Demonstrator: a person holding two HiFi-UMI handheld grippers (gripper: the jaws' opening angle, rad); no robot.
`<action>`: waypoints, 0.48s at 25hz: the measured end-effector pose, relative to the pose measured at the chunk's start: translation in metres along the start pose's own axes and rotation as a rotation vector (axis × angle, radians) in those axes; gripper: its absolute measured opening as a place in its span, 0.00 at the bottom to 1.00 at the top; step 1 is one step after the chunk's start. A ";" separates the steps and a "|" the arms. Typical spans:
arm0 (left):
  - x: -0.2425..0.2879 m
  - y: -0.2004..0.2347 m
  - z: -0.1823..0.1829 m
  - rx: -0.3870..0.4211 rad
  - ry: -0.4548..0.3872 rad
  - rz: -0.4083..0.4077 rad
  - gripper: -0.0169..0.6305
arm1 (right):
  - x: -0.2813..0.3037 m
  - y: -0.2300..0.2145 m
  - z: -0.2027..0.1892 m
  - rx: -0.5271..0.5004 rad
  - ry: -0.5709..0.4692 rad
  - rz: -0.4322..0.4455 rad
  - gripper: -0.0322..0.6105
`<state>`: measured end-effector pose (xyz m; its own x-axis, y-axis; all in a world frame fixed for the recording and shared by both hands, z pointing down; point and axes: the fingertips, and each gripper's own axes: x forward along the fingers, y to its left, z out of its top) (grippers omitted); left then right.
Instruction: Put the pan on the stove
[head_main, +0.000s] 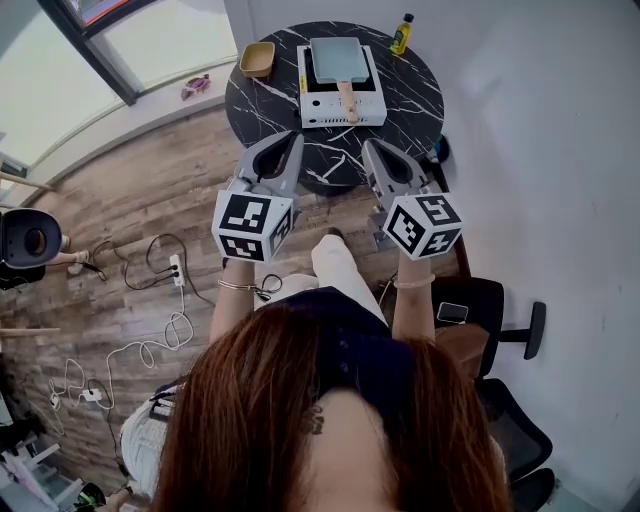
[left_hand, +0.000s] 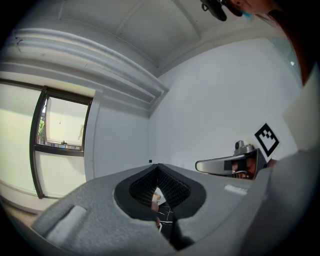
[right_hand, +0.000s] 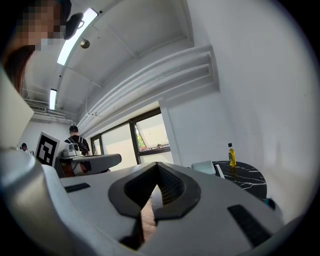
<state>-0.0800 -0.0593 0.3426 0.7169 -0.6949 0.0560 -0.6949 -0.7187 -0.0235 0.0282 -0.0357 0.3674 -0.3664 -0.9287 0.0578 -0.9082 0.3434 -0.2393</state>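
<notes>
A grey-green rectangular pan (head_main: 335, 60) with a wooden handle (head_main: 347, 100) sits on top of the white portable stove (head_main: 325, 110), on the round black marble table (head_main: 270, 100). In the head view my left gripper (head_main: 293, 140) hangs above the table's near edge, just left of the stove. Its jaws are shut with nothing in them. My right gripper (head_main: 372, 147) is level with it on the right, also shut and empty. In the left gripper view the closed tips (left_hand: 158, 166) point at a white wall. The right gripper view shows closed tips (right_hand: 158, 164), with the table (right_hand: 245, 177) off to the right.
A small yellow dish (head_main: 257, 58) and an oil bottle (head_main: 401, 34) stand at the back of the table. Cables and a power strip (head_main: 176, 270) lie on the wooden floor at the left. A black chair (head_main: 500, 330) with a phone (head_main: 452, 312) is at the right.
</notes>
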 end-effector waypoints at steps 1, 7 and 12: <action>0.000 -0.001 0.000 0.002 0.000 -0.002 0.04 | -0.001 0.001 -0.001 -0.004 0.002 -0.001 0.06; -0.003 -0.008 -0.003 0.007 0.003 -0.011 0.04 | -0.006 0.003 -0.003 -0.010 0.002 -0.004 0.06; -0.005 -0.007 -0.006 0.001 0.006 -0.012 0.04 | -0.008 0.004 -0.004 -0.016 0.006 -0.007 0.06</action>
<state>-0.0792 -0.0504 0.3484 0.7246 -0.6863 0.0625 -0.6864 -0.7269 -0.0240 0.0263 -0.0263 0.3702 -0.3610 -0.9303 0.0655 -0.9139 0.3389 -0.2236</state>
